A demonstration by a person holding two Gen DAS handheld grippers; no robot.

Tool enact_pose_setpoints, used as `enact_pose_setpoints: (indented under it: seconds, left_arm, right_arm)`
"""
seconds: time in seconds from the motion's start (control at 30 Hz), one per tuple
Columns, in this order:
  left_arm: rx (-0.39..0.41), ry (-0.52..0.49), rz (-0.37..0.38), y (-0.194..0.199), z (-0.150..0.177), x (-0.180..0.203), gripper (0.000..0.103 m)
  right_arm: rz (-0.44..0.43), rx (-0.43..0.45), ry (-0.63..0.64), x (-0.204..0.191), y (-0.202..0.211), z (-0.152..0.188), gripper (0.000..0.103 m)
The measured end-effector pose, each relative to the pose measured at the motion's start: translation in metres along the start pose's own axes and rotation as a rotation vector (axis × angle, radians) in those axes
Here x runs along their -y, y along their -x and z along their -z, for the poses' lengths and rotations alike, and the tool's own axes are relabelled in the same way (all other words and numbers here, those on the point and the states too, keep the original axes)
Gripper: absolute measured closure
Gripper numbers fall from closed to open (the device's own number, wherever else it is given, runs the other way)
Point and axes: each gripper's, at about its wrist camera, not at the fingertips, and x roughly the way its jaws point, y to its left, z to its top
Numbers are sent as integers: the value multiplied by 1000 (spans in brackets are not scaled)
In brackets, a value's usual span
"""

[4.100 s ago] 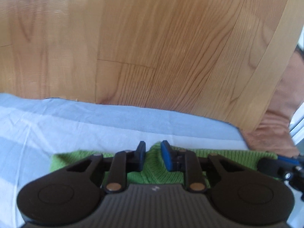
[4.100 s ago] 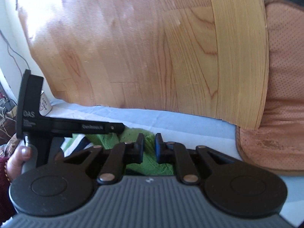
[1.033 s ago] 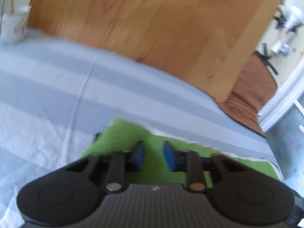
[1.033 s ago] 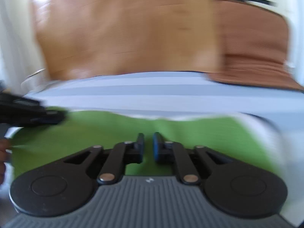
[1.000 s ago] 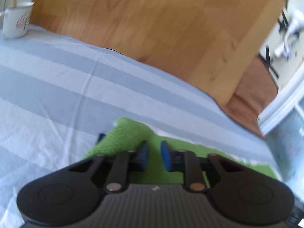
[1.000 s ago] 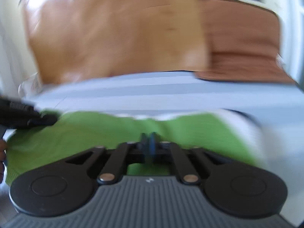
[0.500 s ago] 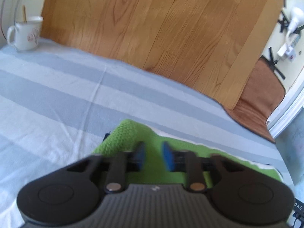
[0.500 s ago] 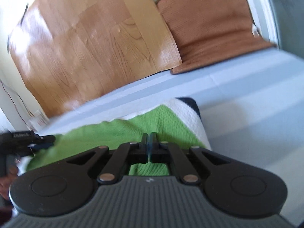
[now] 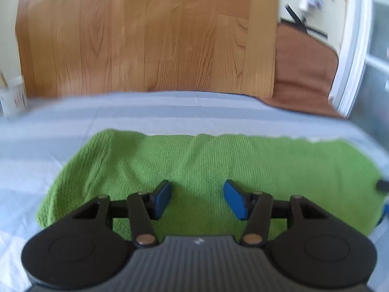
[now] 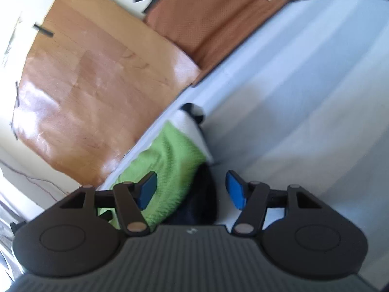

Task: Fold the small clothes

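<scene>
Bright daylight; glare on the wooden panel (image 10: 97,85); fisheye bending at the edges; background smeared by motion blur.

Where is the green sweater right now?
The green sweater lies flat on the striped blue sheet, just past the open left gripper, in front of the wooden board.

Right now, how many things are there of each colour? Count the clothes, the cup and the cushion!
Green: 1, the knitted garment
White: 1, the cup
Brown: 1, the cushion
Total: 3
</scene>
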Motion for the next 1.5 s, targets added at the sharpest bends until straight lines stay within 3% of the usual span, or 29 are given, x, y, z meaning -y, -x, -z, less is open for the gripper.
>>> enact_pose_setpoints:
  seconds: [0.03,0.07,0.1,0.2,0.3,0.5,0.67,0.77,0.87,0.93,1.0,1.03,1.17,1.27,1.4,1.5]
  left_arm:
    - [6,-18,-19,1,1,6,52]
    - [9,-21,-29,0,2,8,52]
    - [6,-17,-33,0,1,10,51]
    - [-27,26,9,5,-8,1,51]
    - [-24,165,116,20,-20,-33,49]
    - [89,466,200,55,-42,-126,37]
    - [180,564,148,80,-38,-177,27]
    - [206,590,109,86,-31,-195,20]
    - [200,598,78,82,-26,-204,14]
    - [175,599,73,74,-24,-204,14]
    - [146,591,80,64,-24,-201,14]
    - [127,582,81,57,-25,-198,14]
    - [84,558,83,43,-22,-189,15]
    - [72,556,82,34,-22,-184,15]
    - [50,551,63,21,-36,-178,16]
    - [-5,528,38,6,-48,-175,21]
  right_arm:
    - [-7,-21,23,-7,-7,2,40]
    - [-1,-30,40,-14,-12,5,48]
    - [9,-58,53,-21,-19,8,66]
    - [23,-66,42,-37,-24,9,77]
    - [-60,-16,107,-73,-7,-3,78]
    - [-202,-25,392,-183,-15,-1,78]
    - [-287,-168,604,-251,-73,38,81]
    - [-281,-294,732,-275,-119,74,81]
    - [-220,-437,778,-272,-167,104,81]
    - [-248,-456,784,-266,-180,109,80]
    - [-286,-489,779,-271,-173,102,64]
    - [-329,-493,774,-271,-166,96,62]
    - [-389,-369,787,-268,-121,63,62]
    - [-338,-255,772,-267,-111,35,65]
    - [-241,-246,798,-271,-143,24,70]
    - [-173,-296,775,-251,-168,20,76]
